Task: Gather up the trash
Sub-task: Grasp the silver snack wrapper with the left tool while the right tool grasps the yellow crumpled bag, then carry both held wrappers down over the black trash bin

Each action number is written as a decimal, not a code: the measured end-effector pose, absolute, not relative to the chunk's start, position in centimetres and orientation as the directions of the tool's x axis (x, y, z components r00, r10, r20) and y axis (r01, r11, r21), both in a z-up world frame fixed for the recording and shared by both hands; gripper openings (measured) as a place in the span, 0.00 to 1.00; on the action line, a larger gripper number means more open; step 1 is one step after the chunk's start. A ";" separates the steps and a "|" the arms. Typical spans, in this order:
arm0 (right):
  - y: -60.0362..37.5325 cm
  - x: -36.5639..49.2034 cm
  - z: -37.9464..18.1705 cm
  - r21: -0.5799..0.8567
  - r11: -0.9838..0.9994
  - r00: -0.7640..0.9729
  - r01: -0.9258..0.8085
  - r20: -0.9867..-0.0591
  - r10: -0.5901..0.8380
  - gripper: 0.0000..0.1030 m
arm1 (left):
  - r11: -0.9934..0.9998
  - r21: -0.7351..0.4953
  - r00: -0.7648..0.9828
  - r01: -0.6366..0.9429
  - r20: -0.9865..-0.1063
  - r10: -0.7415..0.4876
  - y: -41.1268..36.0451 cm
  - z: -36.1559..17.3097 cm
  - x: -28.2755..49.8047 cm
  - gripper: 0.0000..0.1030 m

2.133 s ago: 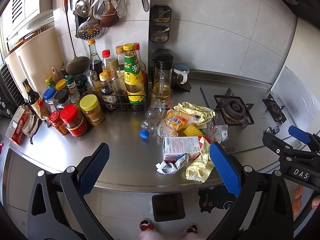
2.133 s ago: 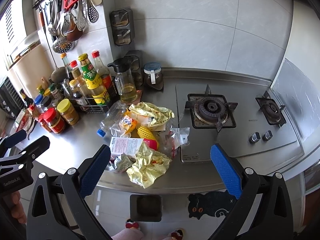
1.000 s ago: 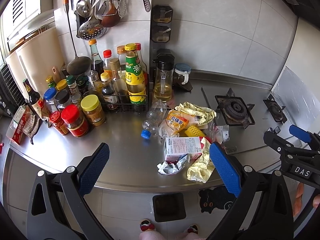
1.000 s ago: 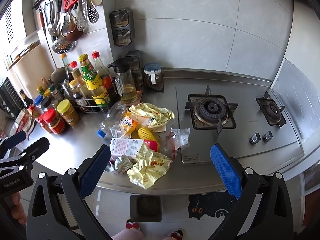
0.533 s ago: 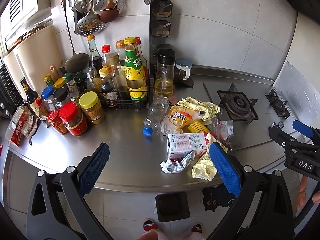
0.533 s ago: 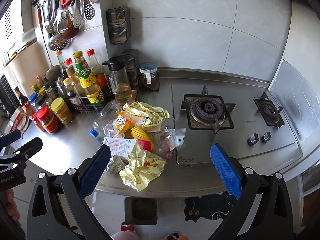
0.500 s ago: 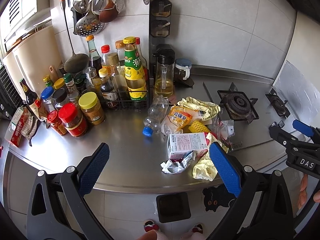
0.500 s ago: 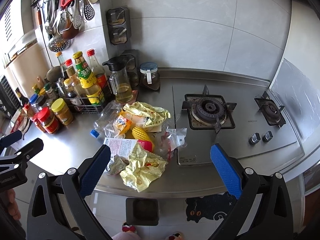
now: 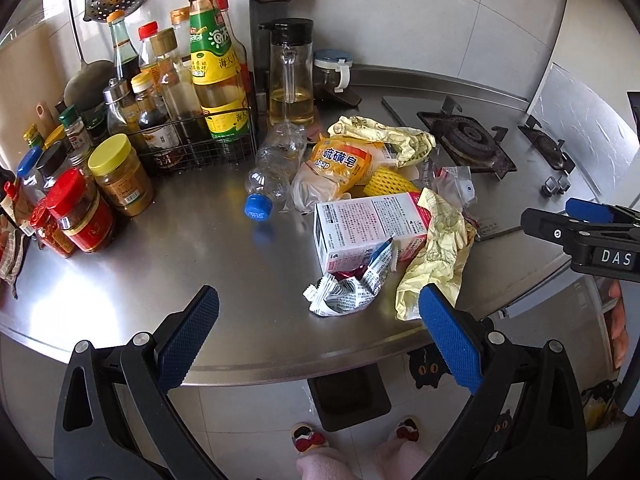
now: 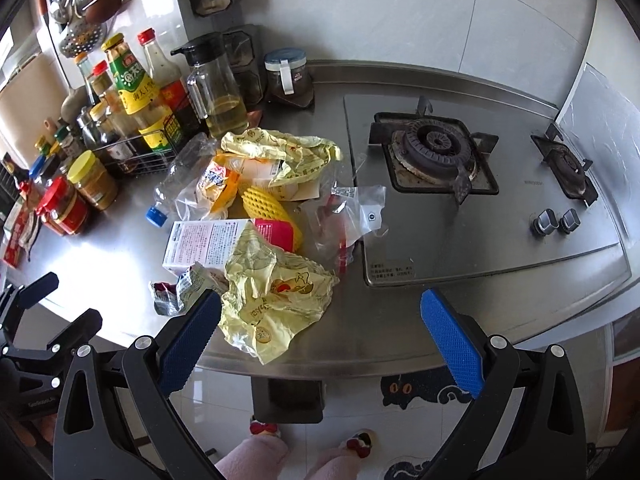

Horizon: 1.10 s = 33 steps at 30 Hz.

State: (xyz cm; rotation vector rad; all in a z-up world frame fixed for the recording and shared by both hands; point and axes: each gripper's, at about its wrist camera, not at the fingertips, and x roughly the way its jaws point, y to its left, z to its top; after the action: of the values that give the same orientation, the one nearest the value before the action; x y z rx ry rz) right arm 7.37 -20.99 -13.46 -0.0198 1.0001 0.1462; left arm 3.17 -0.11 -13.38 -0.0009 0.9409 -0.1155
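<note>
Steel counter (image 9: pixel 192 264) bears wrappers (image 10: pixel 276 300), carton (image 9: pixel 368 224), bottle (image 9: pixel 276 160), apparently empty.

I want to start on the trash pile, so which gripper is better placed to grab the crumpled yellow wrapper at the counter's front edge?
Probably the right gripper: open, with the crumpled yellow wrapper directly ahead, beside one finger. The left gripper faces the silver foil packet instead.

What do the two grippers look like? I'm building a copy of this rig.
Left gripper and right gripper match: black plastic arms with silver screws, each ending in two flat blue pads with a fine knurled texture. The right gripper's side carries white lettering, "DAS". No cables show.
</note>
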 end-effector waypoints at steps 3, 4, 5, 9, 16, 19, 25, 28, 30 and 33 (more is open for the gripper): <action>-20.2 8.1 -15.1 0.078 0.986 0.509 -0.150 -0.848 0.145 0.92 | 0.987 -0.042 0.585 0.156 -0.801 -0.126 -0.7 -14.8 3.6 0.91; -19.9 8.4 -15.7 0.090 0.984 0.501 -0.156 -0.851 0.157 0.91 | 0.984 -0.037 0.580 0.174 -0.804 -0.132 -0.9 -15.2 3.8 0.90; -19.7 8.6 -16.2 0.104 0.982 0.492 -0.160 -0.854 0.170 0.89 | 0.980 -0.040 0.575 0.194 -0.805 -0.146 -1.0 -15.6 3.9 0.89; -18.7 9.8 -17.9 0.114 0.981 0.454 -0.159 -0.874 0.175 0.85 | 0.965 -0.079 0.549 0.249 -0.810 -0.207 -1.1 -17.5 4.8 0.83; -17.8 11.5 -20.2 0.146 0.979 0.396 -0.142 -0.898 0.191 0.81 | 0.940 -0.145 0.485 0.309 -0.826 -0.287 -1.1 -20.3 7.0 0.80; -17.5 12.1 -21.3 0.151 0.978 0.370 -0.142 -0.909 0.194 0.79 | 0.935 -0.146 0.463 0.323 -0.837 -0.291 -1.3 -21.2 7.9 0.73; -17.6 12.2 -21.8 0.170 0.975 0.357 -0.140 -0.910 0.210 0.55 | 0.914 -0.218 0.388 0.343 -0.853 -0.350 -1.3 -22.6 8.7 0.43; -17.8 11.9 -21.7 0.152 0.978 0.363 -0.142 -0.911 0.195 0.35 | 0.904 -0.232 0.374 0.358 -0.852 -0.367 -1.6 -22.7 8.5 0.34; -18.2 11.5 -21.7 0.156 0.977 0.370 -0.143 -0.907 0.199 0.13 | 0.901 -0.235 0.374 0.364 -0.849 -0.373 -1.7 -22.6 8.2 0.23; -18.9 10.4 -21.2 0.158 0.979 0.397 -0.126 -0.896 0.196 0.11 | 0.891 -0.249 0.374 0.381 -0.839 -0.394 -1.8 -22.2 7.5 0.16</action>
State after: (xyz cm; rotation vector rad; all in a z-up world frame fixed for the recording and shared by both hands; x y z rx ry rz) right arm 10.37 -18.90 -21.17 0.0682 1.1442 0.2041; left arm 7.52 -1.84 -22.21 -0.0145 1.0790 -0.4962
